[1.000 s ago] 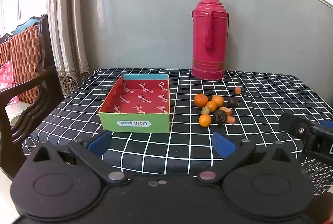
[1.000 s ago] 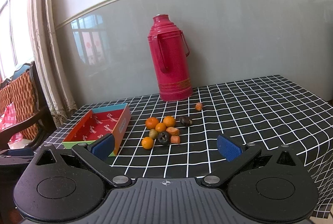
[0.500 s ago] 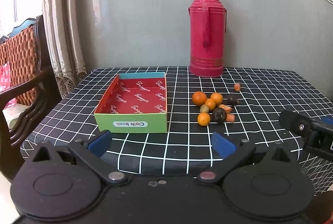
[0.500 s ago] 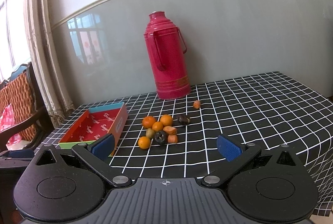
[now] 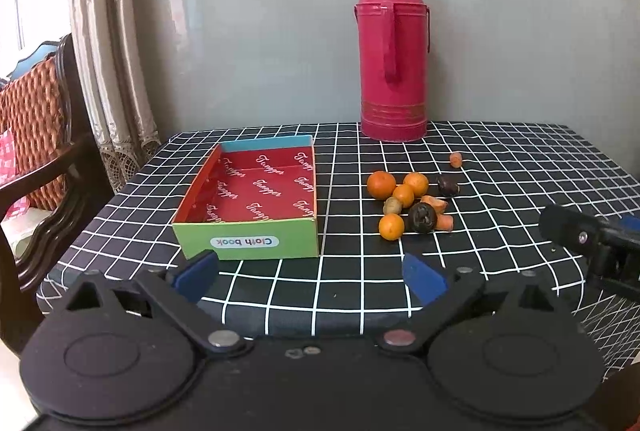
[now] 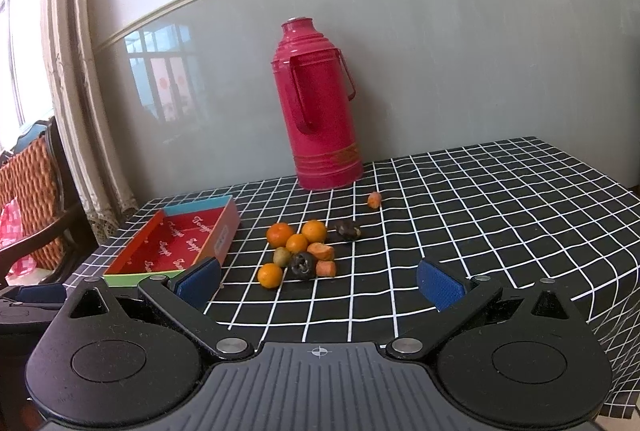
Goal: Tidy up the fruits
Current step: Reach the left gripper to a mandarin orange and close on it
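Both tools are hovering at the near edge of the bench (image 5: 520, 151), which is draped in a black cloth with a white grid. The left tool (image 5: 312, 273) is holding its blue-padded jaws spread wide and is gripping nothing. The right tool (image 6: 320, 281) is likewise standing wide apart and empty.

The small round orange fruits (image 5: 392, 197), mixed with dark wrinkled fruits (image 5: 422, 217), one olive-green fruit and orange cut pieces, are lying in a loose cluster ahead of the left tool and slightly to its right. Ahead of the right tool they are lying slightly to its left. One orange piece (image 6: 374, 199) is sitting apart, beyond the cluster. The shallow open cardboard box (image 5: 256, 191), red-lined with a green front wall, is standing ahead-left of both tools and is holding no fruit.

The step in hand appears to be the approach to the first pick. The next move is likely calling for one tool to advance over the nearest orange fruit (image 6: 269, 275) and straddle it without nudging its neighbours.

The left view is showing the box's full interior and the right tool's tip at its right margin. The right view is showing the tall red metal thermos (image 6: 320, 107) with its second handle, and more bench to the right.
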Available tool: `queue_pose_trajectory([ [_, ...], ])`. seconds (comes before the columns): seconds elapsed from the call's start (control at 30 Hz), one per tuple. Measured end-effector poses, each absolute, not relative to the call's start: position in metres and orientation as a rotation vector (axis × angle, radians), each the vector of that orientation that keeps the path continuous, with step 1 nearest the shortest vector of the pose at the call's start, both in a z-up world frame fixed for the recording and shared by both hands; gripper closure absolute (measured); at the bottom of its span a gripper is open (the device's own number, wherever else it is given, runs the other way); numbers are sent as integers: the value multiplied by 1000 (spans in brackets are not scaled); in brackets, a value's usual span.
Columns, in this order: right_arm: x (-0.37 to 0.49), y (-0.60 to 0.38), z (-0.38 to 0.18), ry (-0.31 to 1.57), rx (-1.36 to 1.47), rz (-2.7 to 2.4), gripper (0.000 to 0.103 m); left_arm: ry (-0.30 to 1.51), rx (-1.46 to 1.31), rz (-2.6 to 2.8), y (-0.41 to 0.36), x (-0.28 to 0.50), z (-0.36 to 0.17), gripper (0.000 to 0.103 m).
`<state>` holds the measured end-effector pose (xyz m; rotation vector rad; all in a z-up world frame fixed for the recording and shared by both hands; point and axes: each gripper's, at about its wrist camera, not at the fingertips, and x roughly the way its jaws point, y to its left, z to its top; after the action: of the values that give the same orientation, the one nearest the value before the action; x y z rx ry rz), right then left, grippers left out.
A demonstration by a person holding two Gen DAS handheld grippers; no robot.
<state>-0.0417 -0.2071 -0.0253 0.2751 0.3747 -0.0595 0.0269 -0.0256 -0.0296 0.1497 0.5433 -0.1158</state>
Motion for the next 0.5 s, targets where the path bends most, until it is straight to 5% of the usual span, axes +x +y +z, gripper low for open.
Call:
queue_pose_trajectory([
  [0.23, -27, -220, -36, 385, 282, -92, 0, 528, 245, -138, -47, 43, -41, 13],
  [0.5, -2, -244, -58, 378, 270, -157, 0, 545, 354, -210, -79, 77, -69, 34],
])
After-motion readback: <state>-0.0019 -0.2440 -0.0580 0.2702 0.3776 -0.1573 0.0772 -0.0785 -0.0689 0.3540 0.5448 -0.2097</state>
